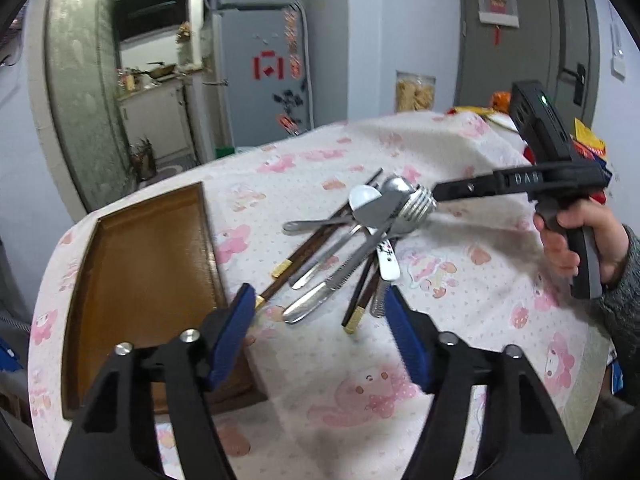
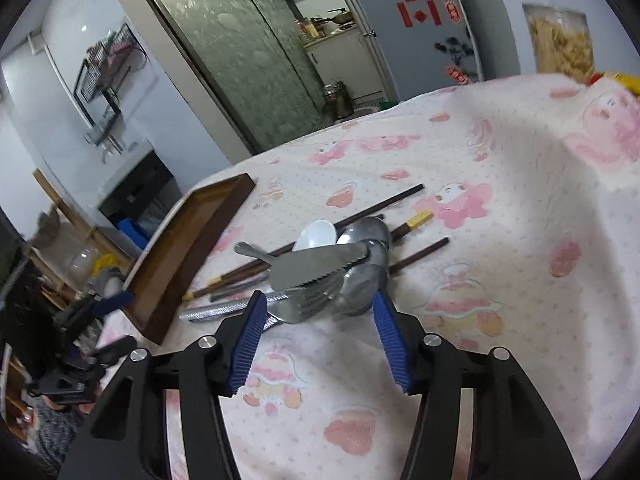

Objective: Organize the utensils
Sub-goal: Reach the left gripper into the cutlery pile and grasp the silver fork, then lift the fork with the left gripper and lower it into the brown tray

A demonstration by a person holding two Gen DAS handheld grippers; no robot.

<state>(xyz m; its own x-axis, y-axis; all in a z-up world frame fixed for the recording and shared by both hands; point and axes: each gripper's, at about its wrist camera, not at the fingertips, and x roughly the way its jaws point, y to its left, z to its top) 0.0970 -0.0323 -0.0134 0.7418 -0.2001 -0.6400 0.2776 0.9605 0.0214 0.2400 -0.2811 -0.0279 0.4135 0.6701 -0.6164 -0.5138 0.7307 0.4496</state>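
A pile of utensils lies on the pink-patterned tablecloth: steel spoons, forks, a serrated knife, a white ceramic spoon and dark chopsticks with gold ends. A brown wooden tray sits to the pile's left, with nothing in it. My left gripper is open, hovering over the handle ends of the pile. My right gripper is open, its blue pads either side of the fork and spoon heads. The same gripper shows in the left wrist view reaching to the pile from the right.
The tray stands near the table's left edge. Snack packets and a clear jar sit at the table's far end. Beyond are a fridge, a glass door and a kitchen doorway.
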